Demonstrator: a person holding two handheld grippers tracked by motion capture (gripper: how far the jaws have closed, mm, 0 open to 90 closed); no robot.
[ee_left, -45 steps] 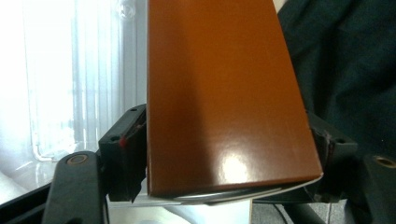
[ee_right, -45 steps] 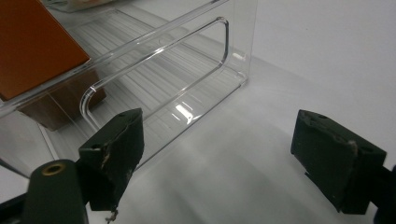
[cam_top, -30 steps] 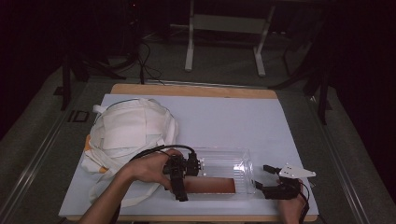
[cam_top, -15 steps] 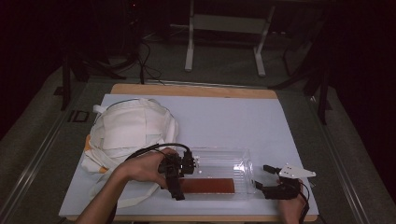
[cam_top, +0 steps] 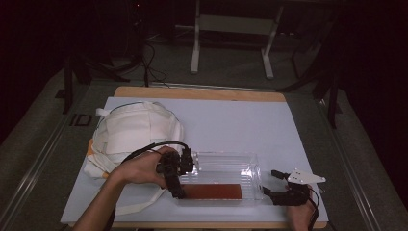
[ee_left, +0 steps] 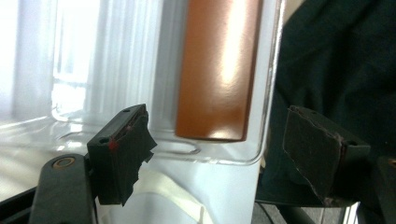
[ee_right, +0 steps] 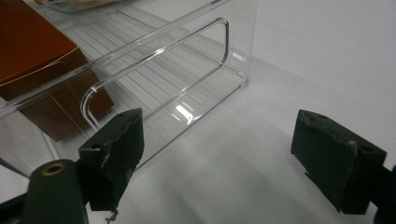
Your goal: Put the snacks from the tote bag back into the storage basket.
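now the flat brown rectangular box [cam_top: 211,191] lies inside the clear plastic bin [cam_top: 219,160], along its near wall. the left gripper [cam_top: 174,185] has shifted toward the bin's left end, jaws spread and empty; the right gripper [cam_top: 270,188] waits wide open just right of the bin, so placing looks done.

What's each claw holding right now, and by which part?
Nothing. The left claw is open at the end of the clear bin, the brown box lying inside it. The right claw is open beside the bin's other end.
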